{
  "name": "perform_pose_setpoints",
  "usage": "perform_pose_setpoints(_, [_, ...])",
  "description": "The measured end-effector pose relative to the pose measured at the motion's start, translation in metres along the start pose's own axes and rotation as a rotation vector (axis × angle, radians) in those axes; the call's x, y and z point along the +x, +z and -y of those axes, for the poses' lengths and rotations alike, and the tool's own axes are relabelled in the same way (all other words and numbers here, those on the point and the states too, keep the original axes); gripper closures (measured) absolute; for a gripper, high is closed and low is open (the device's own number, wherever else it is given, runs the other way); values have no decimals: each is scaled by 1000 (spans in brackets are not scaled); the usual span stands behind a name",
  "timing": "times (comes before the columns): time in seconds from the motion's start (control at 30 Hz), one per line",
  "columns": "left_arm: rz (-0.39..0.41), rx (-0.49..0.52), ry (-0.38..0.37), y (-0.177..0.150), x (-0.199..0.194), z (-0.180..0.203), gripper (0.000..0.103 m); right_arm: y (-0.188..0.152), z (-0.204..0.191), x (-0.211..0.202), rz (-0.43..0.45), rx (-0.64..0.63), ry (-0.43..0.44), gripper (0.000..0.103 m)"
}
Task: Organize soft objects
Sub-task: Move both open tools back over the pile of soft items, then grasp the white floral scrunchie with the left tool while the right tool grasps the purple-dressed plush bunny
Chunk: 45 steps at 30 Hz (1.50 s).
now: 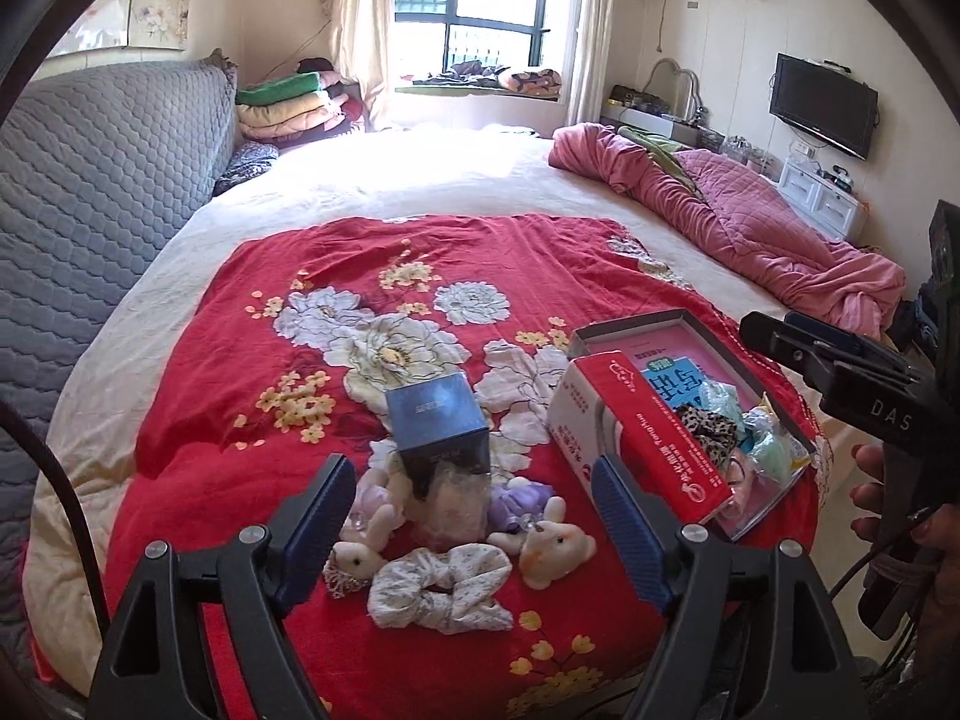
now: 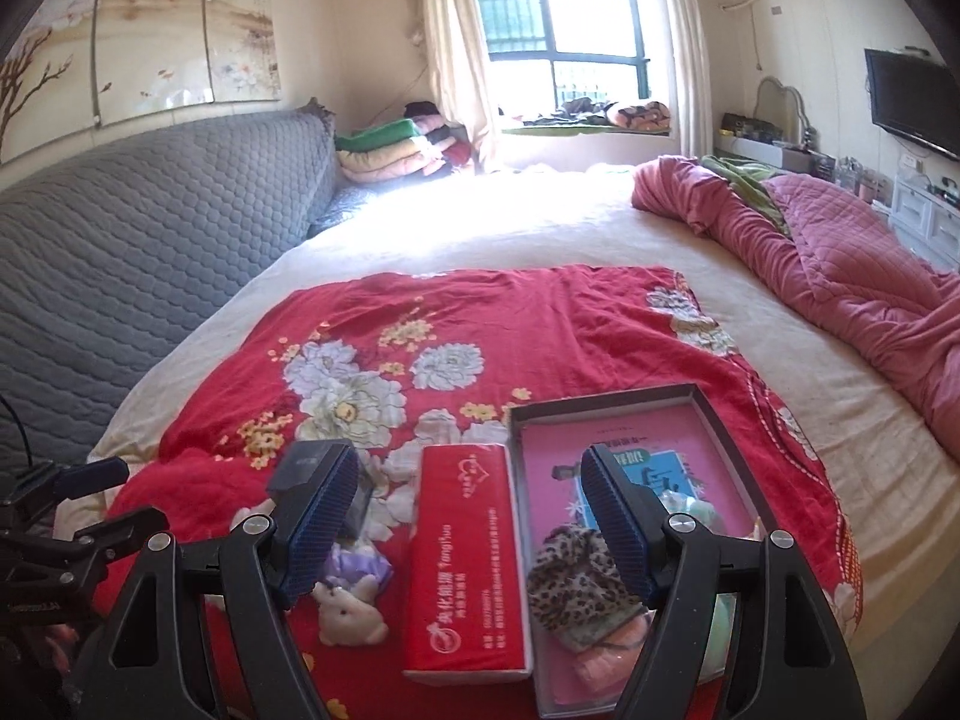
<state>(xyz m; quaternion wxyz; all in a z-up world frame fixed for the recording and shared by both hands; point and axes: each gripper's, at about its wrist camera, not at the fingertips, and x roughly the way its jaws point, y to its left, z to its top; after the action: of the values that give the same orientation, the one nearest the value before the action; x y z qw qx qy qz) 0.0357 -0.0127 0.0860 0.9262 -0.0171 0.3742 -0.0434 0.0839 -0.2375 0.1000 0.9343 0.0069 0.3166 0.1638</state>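
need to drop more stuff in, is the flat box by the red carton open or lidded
Open. The flat box has no lid on; its pink lining shows, and the leopard scrunchie lies inside.

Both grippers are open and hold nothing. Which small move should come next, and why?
Probably lower the left gripper onto the white bow scrunchie: it lies loose on the red cloth between the open fingers, while other scrunchies already sit in the tray.

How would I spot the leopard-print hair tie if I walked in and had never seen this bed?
Start at the red floral bedspread on the bed, then find the shallow open box with a pink bottom, right of the red carton. The leopard-print scrunchie lies in that box's near end; it alone is spotted brown and black, while its neighbours are pastel green and pink.
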Motion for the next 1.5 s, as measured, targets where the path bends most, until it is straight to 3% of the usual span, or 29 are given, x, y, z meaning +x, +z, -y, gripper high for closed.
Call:
perform_pose_setpoints(0.27, [6, -56, 67, -8, -14, -38, 22, 4, -50, 0, -14, -92, 55, 25])
perform_pose_setpoints(0.77, [1, -154, 123, -26, -35, -92, 22, -6, -98, -3, -52, -231, 106, 25])
perform_pose_setpoints(0.97, [-20, -165, 103, -38, -32, -96, 22, -15, -105, 3, -68, -255, 119, 25])
perform_pose_setpoints(1.2, [-82, -193, 38, -50, -10, -89, 22, -25, -109, 16, -101, -272, 127, 25])
perform_pose_setpoints(1.5, [-150, -199, 11, -61, 23, -74, 22, -45, -107, 43, -182, -295, 129, 25])
